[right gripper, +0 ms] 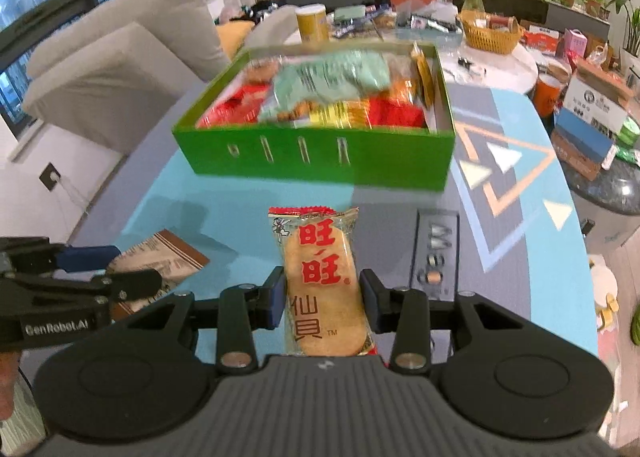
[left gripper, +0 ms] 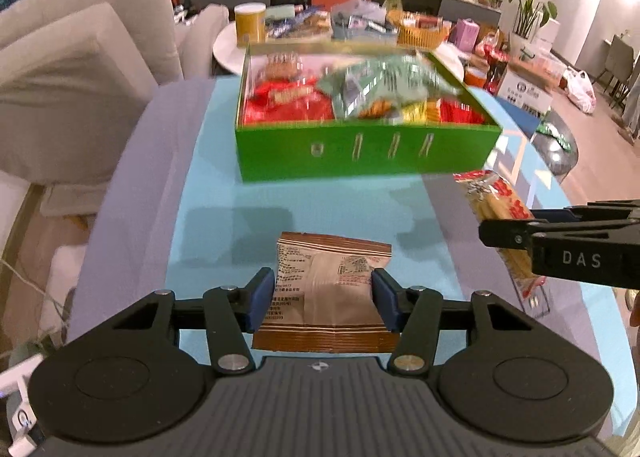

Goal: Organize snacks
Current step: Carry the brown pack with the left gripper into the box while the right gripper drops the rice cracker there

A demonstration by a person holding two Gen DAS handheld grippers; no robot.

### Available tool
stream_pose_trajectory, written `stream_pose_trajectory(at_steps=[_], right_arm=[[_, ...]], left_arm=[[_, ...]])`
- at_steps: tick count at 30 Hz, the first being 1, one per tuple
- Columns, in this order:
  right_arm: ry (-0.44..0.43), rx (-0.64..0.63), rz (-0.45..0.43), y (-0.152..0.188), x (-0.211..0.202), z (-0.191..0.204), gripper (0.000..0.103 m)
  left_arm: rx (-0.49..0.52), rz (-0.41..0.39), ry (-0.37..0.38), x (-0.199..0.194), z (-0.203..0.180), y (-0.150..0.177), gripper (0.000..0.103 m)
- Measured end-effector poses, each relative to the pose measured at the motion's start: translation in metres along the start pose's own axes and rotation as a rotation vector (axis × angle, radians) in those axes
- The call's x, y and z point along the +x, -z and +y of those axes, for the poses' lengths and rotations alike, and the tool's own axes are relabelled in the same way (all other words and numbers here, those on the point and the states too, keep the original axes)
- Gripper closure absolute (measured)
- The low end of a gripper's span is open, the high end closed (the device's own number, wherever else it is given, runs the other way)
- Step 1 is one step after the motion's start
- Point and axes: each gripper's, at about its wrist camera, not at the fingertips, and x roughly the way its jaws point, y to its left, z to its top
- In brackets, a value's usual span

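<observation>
Snacks fill the green box point(left gripper: 360, 153), which stands open-topped toward the far end of the blue patterned table point(left gripper: 224, 193); red, pale green and yellow packets are heaped almost to its rim, blurred in both views. Between the box's near wall and the grippers lies an open strip of bare tabletop. The table's curved left edge falls away toward a pale sofa point(left gripper: 80, 69), and its right edge toward a cluttered dark counter; a second, round table crowded with goods sits just behind the box.

The left gripper point(left gripper: 323, 299) pinches a brown-and-cream snack packet point(left gripper: 332, 269) by its two sides, with the packet's printed back facing up. The right gripper point(right gripper: 323, 299) pinches a clear rice cracker packet point(right gripper: 320, 277) with red characters, long axis pointing toward the box. The two grippers sit side by side, near each other but apart.
</observation>
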Motion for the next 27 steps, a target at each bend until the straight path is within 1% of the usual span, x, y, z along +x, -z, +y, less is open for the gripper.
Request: stream_pose_trajectory(at_steps=[4, 9, 12, 14, 17, 22, 27], right_arm=[[-0.018, 0.009, -0.043, -0.023, -0.002, 0.005, 0.059], [-0.045, 0.039, -0.093, -0.061, 0.002, 0.007, 0.059], [-0.071, 0.059, -0.107, -0.086, 0.01, 0.007, 0.059], [-0.078, 0.076, -0.11, -0.102, 0.019, 0.006, 0.059], [-0.091, 0.103, -0.113, -0.123, 0.034, 0.004, 0.059], [-0.093, 0.142, -0.096, -0.149, 0.066, 0.002, 0.059], [-0.078, 0.132, -0.072, -0.166, 0.094, 0.006, 0.059]], left_arm=[[0.001, -0.044, -0.019, -0.001, 0.003, -0.023, 0.053], [0.011, -0.089, -0.041, 0.005, 0.006, -0.057, 0.052], [-0.02, -0.094, -0.043, 0.016, 0.013, -0.082, 0.052], [-0.038, -0.106, -0.04, 0.023, 0.019, -0.098, 0.052], [-0.037, -0.12, -0.044, 0.036, 0.022, -0.115, 0.052], [-0.024, -0.103, -0.044, 0.063, 0.025, -0.131, 0.052], [-0.01, -0.087, -0.032, 0.088, 0.028, -0.14, 0.052]])
